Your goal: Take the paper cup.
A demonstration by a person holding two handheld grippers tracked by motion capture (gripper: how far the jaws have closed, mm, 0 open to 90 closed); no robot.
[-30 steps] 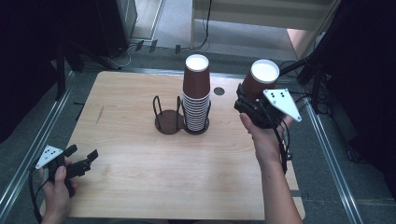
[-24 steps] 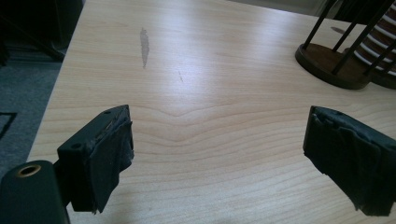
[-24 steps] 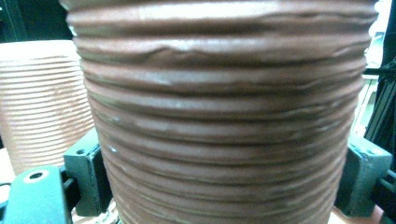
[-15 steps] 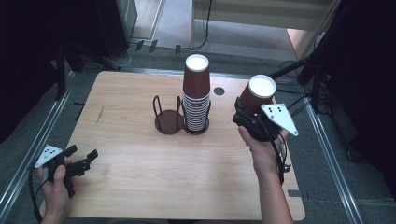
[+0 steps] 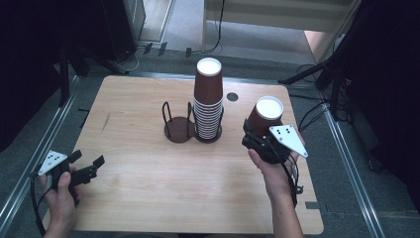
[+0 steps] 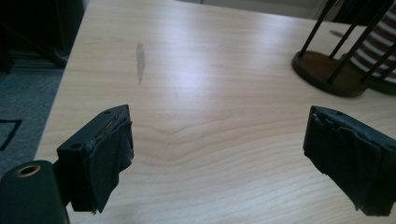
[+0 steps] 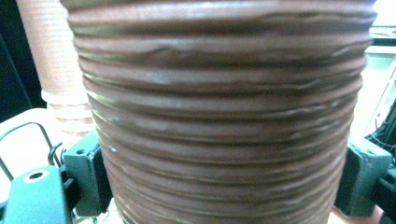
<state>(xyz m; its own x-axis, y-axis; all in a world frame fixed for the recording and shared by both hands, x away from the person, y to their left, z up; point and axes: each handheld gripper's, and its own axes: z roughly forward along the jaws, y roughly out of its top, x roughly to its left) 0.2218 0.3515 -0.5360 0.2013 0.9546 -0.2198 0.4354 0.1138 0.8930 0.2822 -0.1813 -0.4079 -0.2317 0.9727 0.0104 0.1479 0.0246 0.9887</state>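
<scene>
A tall stack of brown ribbed paper cups (image 5: 208, 104) stands upside down in the right ring of a dark wire holder (image 5: 179, 130) at mid-table. My right gripper (image 5: 257, 141) is shut on a single brown cup (image 5: 265, 116), white base up, to the right of the stack and apart from it. In the right gripper view the cup (image 7: 224, 116) sits between the pads (image 7: 86, 177), with the stack (image 7: 51, 60) behind at left. My left gripper (image 5: 86, 168) rests open near the front left corner, its jaws (image 6: 229, 158) wide apart over bare wood.
The holder's left ring is vacant; its base (image 6: 327, 70) lies ahead and to the right of the left gripper. A small round hole (image 5: 232, 96) marks the wooden table (image 5: 133, 198) behind the stack. Metal rails and dark stands flank the table.
My right gripper has carried the single cup toward the near edge and slightly left, lower than before. The left gripper has hardly moved.
</scene>
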